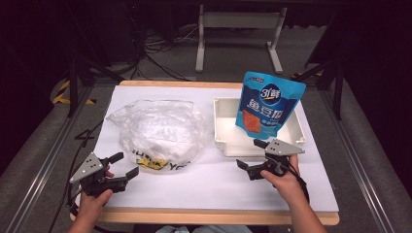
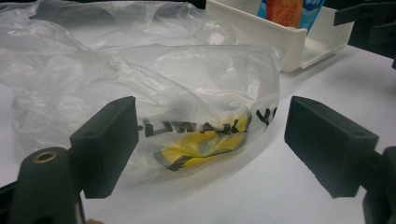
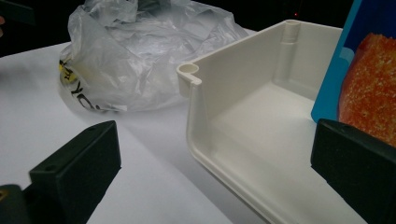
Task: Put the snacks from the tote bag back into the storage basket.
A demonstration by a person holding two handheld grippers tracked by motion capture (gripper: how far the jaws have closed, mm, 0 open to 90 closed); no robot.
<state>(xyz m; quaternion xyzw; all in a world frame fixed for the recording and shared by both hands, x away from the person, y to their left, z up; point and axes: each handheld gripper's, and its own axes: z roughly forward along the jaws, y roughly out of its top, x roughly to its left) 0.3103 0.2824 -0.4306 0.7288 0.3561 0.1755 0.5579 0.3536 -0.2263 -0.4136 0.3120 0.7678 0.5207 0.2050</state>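
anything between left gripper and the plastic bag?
Nothing: in the left gripper view, bare white table cover separates the open left gripper from the plastic bag.

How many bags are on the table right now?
2. A crumpled clear plastic bag lies left of the white plastic tray; a blue snack pouch stands upright inside that tray. Nothing visible hides another.

I see a thin, crinkly, shiny plastic bag (image 1: 158, 131). The white tray (image 3: 243, 116) looks like smooth hard plastic. The blue pouch (image 1: 269, 104) is glossy. My jaws look matt black. The table (image 1: 214, 216) edge is wood.
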